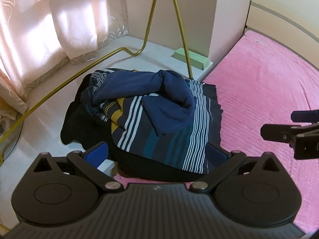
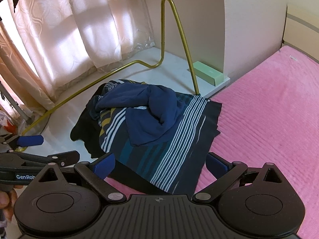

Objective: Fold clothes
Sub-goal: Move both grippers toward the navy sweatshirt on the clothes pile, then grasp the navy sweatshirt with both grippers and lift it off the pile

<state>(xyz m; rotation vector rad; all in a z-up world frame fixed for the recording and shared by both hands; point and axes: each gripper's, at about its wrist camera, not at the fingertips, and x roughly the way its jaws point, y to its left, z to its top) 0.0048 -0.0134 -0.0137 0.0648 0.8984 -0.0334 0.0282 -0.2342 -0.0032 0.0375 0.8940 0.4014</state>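
A heap of clothes lies at the left edge of the pink bed [image 1: 269,91] [image 2: 269,119]. On top is a crumpled navy garment [image 1: 159,99] [image 2: 151,115]. Under it is a dark striped garment [image 1: 179,135] [image 2: 169,155] with white, teal and mustard stripes, and black cloth [image 1: 79,123] [image 2: 85,127] hangs off the bed side. My left gripper [image 1: 157,155] is open, its blue pads either side of the heap's near edge, holding nothing. My right gripper [image 2: 159,164] is open just before the striped garment. Each gripper shows in the other's view: the right one [image 1: 279,125], the left one [image 2: 57,147].
A gold metal rack frame [image 1: 175,20] [image 2: 179,29] stands on the white floor behind the heap. A green box [image 1: 191,56] [image 2: 207,73] lies by the wall. Peach curtains [image 1: 49,29] [image 2: 69,29] hang at the left. The headboard [image 1: 283,16] is at the far right.
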